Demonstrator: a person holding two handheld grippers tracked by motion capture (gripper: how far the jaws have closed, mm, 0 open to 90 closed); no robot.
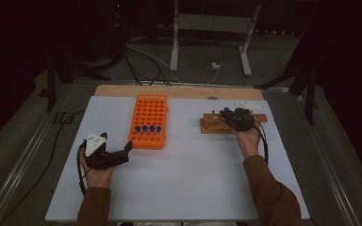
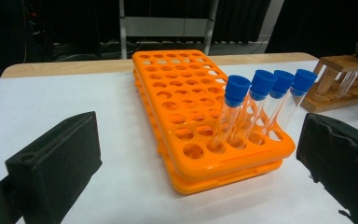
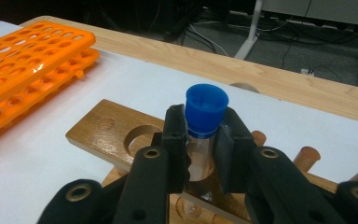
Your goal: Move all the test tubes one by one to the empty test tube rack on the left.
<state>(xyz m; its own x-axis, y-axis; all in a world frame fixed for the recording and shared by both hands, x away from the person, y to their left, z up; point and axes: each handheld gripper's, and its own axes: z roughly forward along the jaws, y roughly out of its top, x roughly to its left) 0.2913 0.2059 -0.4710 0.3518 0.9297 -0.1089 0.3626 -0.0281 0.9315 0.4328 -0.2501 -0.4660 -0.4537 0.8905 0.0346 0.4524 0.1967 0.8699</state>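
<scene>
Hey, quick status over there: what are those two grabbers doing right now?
Right gripper shut on blue-capped tube in wooden rack. Left gripper open, idle near orange rack. Nothing in the way.

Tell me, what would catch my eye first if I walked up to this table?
Probably the bright orange rack left of centre on the white table, with four blue-capped tubes standing in its near row. Next, at the right, the right gripper is shut on another blue-capped tube standing in a wooden rack. The left gripper rests open near the orange rack.
</scene>
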